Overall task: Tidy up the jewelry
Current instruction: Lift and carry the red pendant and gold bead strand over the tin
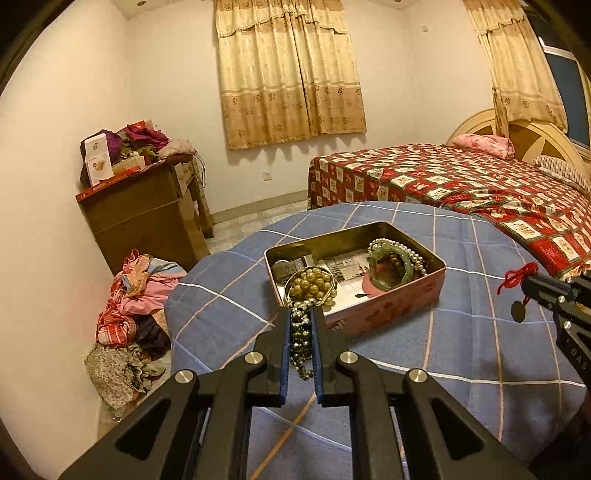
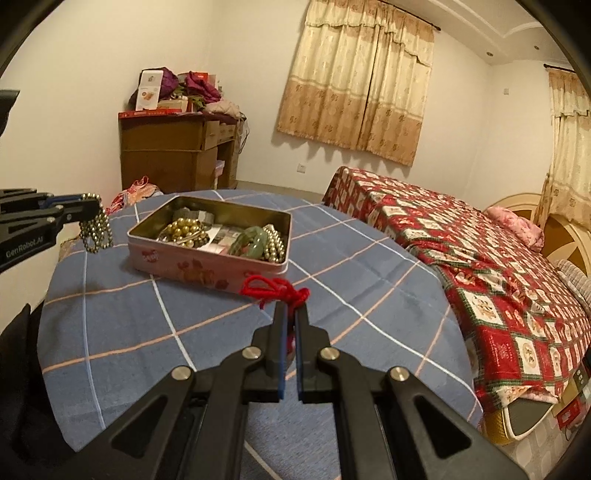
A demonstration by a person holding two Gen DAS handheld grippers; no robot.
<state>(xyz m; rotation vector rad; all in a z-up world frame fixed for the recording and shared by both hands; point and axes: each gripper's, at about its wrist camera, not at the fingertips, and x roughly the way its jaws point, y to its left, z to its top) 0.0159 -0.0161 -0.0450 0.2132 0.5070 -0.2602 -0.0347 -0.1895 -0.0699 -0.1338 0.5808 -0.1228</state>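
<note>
**Two wrist views over one table**

We look forward and slightly down along each gripper's fingers, close above the checked table (image 1: 461, 332). Both views share the open tin (image 1: 388, 306) (image 2: 192, 273), bed (image 2: 480, 251) and curtains (image 1: 291, 74).

Warm yellowish indoor light, coming from above, going by the small recessed ceiling lights (image 1: 140, 3). Soft shadows hang under the beige patterned curtains (image 1: 291, 74). Heavy fisheye bend with dark corners in both views. The far wall looks soft and a bit compression-smeared, and there's mild glare inside the open pink metal tin (image 2: 207, 266).
</note>
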